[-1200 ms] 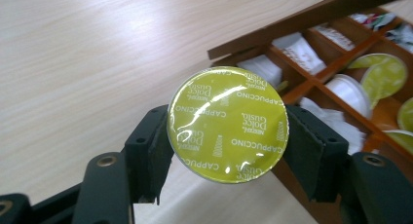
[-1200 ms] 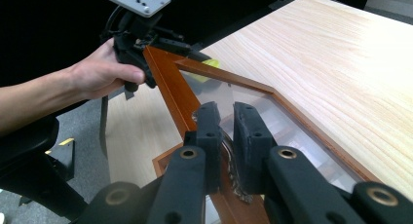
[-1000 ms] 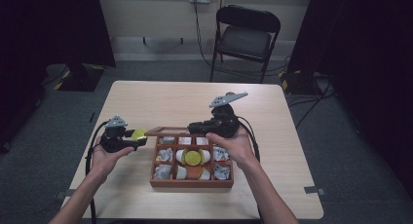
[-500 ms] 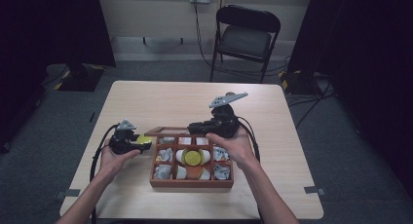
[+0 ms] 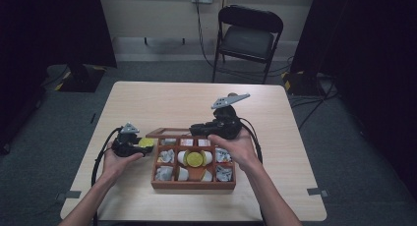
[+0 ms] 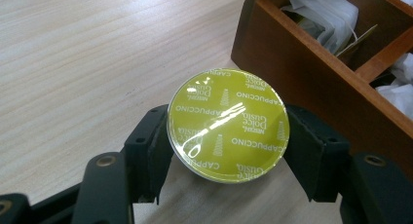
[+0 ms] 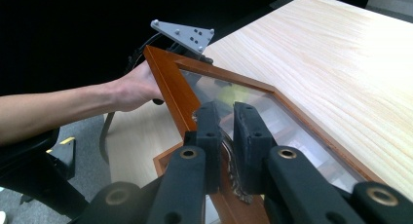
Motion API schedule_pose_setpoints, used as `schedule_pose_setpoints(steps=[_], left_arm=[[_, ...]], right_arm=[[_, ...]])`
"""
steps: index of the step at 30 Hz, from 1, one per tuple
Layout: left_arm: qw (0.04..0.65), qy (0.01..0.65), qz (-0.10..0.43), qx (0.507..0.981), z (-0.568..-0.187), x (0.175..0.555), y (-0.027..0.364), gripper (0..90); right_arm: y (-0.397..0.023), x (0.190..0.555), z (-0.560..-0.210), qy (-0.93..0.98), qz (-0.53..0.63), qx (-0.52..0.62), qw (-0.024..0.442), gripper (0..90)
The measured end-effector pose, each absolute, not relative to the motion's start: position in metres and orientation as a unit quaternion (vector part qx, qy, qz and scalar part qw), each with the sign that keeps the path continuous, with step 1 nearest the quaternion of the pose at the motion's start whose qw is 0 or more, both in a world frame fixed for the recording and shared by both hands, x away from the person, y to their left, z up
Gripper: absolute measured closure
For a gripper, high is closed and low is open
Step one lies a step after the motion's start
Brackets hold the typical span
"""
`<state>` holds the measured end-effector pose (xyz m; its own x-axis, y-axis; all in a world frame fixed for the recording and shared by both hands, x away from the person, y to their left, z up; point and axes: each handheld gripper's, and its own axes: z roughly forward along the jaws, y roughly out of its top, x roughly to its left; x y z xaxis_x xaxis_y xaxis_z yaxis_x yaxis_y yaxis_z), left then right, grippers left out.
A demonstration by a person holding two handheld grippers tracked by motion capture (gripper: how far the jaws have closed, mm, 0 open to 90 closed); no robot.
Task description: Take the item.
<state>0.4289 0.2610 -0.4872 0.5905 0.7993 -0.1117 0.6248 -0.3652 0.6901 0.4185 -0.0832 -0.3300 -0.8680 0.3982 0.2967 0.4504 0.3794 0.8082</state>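
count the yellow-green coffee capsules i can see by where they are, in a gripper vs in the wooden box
held in the left gripper, a yellow-green capsule: 1
lying in the wooden box, another yellow-green capsule: 1
total: 2

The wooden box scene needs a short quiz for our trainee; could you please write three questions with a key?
1. True or false: the left gripper is shut on the yellow capsule.
2. What does the right gripper clamp? A) a tea bag B) the frame of the glass lid C) a cable
3. Where is the yellow capsule relative to the wooden box?

Key:
1. True: the jaws press on its two sides.
2. B: it holds the lid raised open.
3. Outside the box, over the table, beside the box's left wall as the high view shows it; a second capsule lies in the middle compartment.
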Motion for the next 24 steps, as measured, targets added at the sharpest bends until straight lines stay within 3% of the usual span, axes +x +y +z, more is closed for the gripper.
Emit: schedule_pose_setpoints(steps=[9,24], left_arm=[[0.364,0.453,0.109,0.806,-0.489,0.43,0.267,22.6],[0.375,0.458,0.115,0.798,-0.476,0.388,0.293,15.7]], right_arm=[[-0.083,0.418,-0.33,-0.83,-0.495,-0.255,0.026,81.7],[-0.083,0.418,-0.33,-0.831,-0.494,-0.254,0.025,81.7]])
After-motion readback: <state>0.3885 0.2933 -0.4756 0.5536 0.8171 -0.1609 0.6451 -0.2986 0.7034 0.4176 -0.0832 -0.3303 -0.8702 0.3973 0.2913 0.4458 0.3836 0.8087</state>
